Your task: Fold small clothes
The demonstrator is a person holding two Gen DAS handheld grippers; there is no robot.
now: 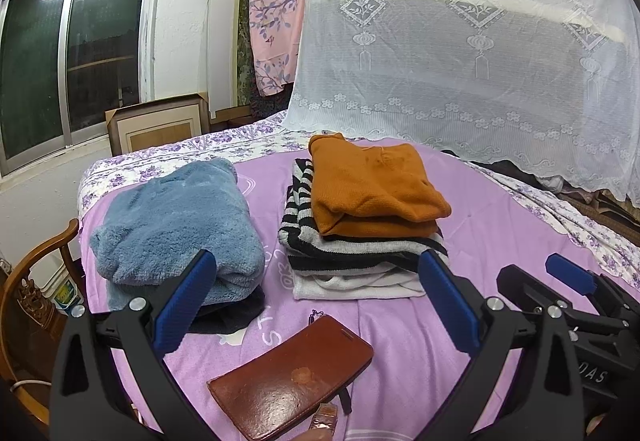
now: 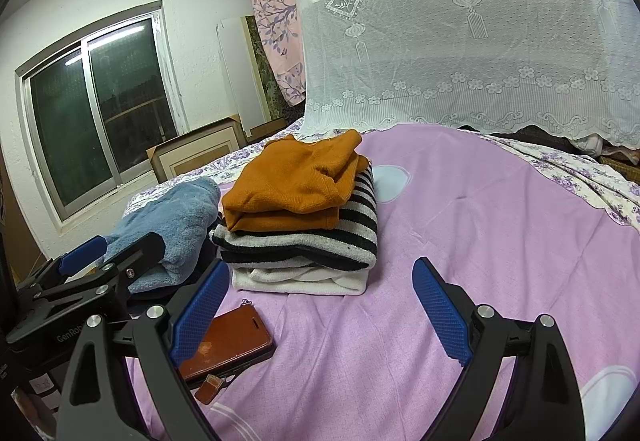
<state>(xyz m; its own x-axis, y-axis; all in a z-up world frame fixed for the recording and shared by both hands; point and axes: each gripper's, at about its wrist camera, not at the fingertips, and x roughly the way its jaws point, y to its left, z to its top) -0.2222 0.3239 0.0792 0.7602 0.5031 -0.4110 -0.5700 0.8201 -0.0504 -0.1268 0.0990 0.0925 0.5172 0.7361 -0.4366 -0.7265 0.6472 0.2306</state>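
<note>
A folded orange sweater (image 1: 372,185) tops a stack with a black-and-white striped garment (image 1: 352,249) and a white one (image 1: 352,287) on the purple bedspread (image 1: 500,225). A folded fluffy blue garment (image 1: 176,225) lies left of the stack over a dark one. My left gripper (image 1: 316,277) is open and empty, held above the near edge of the bed. My right gripper (image 2: 320,281) is open and empty, just in front of the stack (image 2: 304,209); it also shows in the left wrist view (image 1: 560,281). The blue garment (image 2: 172,221) sits behind the left gripper (image 2: 104,249).
A brown leather phone case (image 1: 292,373) lies on the bedspread near the grippers, also in the right wrist view (image 2: 228,345). A white lace mosquito net (image 1: 480,61) hangs behind. A wooden chair (image 1: 32,281) stands at the left, a window (image 1: 72,57) beyond.
</note>
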